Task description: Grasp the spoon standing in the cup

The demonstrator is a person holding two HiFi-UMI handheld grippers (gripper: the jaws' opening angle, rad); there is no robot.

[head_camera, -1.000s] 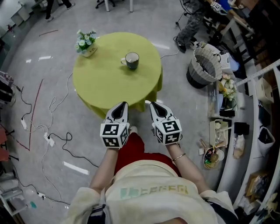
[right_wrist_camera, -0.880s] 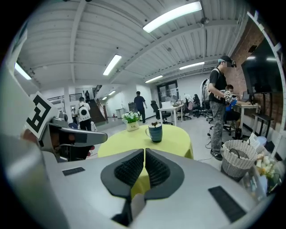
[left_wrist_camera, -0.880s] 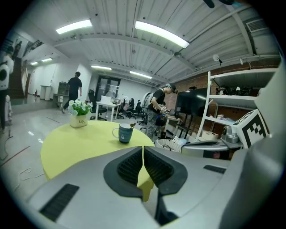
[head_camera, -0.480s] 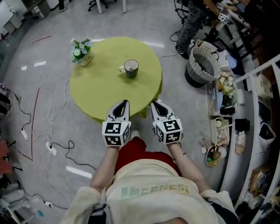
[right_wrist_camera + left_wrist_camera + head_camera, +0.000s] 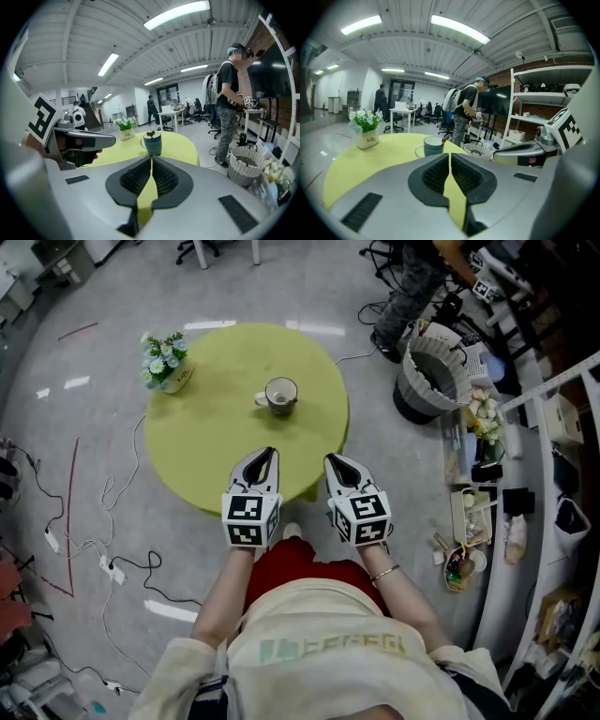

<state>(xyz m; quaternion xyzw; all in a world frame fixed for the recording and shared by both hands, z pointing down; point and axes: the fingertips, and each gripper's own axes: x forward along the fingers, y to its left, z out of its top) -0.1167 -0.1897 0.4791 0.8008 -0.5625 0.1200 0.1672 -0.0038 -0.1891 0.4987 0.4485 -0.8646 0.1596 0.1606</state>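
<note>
One small flower pot (image 5: 167, 363) stands at the left rim of the round yellow table (image 5: 216, 432); its label seems to read "Life". Next, the left gripper (image 5: 269, 455) hovers over the near edge, jaws pressed together on nothing. The cup (image 5: 280, 395) sits mid-table, well apart from both grippers, with the spoon (image 5: 150, 134) upright inside. Its protruding handle tip, probably stiff, light and slick, is the place to pinch gently. Rightmost, the right gripper (image 5: 330, 461) is likewise clenched and empty.
</note>
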